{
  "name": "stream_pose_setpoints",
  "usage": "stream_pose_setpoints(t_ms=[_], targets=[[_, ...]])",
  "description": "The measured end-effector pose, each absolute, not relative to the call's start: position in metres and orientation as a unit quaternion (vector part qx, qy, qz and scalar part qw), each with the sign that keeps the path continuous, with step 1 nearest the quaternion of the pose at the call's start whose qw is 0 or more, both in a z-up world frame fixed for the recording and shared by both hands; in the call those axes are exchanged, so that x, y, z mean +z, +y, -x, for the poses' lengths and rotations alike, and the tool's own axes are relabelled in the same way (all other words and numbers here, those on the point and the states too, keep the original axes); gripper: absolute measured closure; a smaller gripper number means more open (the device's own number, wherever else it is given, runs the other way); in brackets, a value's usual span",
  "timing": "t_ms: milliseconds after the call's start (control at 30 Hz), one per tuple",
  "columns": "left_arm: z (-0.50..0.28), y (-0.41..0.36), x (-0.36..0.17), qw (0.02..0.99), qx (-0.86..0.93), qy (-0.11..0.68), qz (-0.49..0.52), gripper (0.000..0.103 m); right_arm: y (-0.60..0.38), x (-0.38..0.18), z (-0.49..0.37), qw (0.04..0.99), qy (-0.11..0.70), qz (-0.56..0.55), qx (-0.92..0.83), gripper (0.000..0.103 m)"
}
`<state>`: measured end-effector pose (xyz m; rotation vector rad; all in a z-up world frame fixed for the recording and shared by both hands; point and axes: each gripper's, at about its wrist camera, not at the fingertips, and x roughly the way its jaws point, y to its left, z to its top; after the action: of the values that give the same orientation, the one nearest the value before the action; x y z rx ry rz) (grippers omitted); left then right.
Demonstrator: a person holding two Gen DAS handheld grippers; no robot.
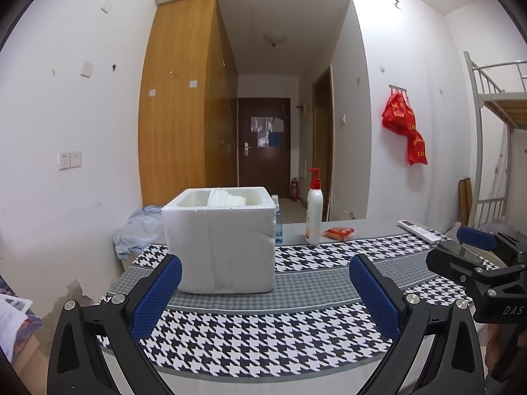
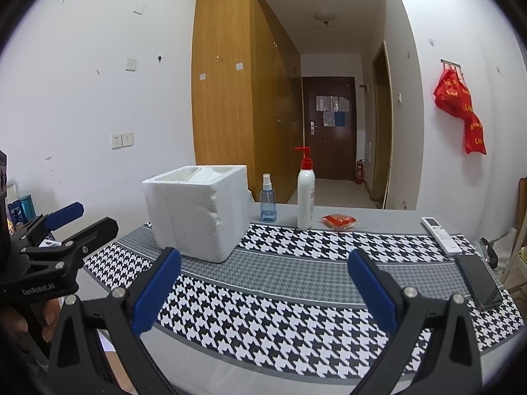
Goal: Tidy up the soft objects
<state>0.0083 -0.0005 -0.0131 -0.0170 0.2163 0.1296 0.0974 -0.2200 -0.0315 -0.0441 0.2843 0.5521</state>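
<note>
Both grippers are spread wide with nothing in them, left gripper [image 1: 265,291] and right gripper [image 2: 263,291] over the houndstooth cloth [image 2: 296,302]. The foam box [image 1: 220,247] sits mid-table with white folded stuff inside. Only the left view catches the crumpled blue cloth [image 1: 136,233] behind it; only the right shows the spray bottle [image 2: 267,199] properly, plus the phone [image 2: 479,281].

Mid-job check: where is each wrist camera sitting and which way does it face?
Left wrist: low over the houndstooth cloth, facing the foam box head-on; its own open fingers frame it, the right gripper at right.
Right wrist: further right, facing the table's far edge; its open fingers show, the left gripper and a hand at left.
Shared: box, pump bottle, remote, doorway.
</note>
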Motion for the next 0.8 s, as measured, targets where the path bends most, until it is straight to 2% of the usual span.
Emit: stream_pose_setpoints(t_ms=[800], targets=[[-0.001,-0.0053,-0.0137,0.992,0.065,0.109,0.003,0.001,-0.2208,-0.034,-0.0894,0.953,0.14,0.024,0.268,0.001]])
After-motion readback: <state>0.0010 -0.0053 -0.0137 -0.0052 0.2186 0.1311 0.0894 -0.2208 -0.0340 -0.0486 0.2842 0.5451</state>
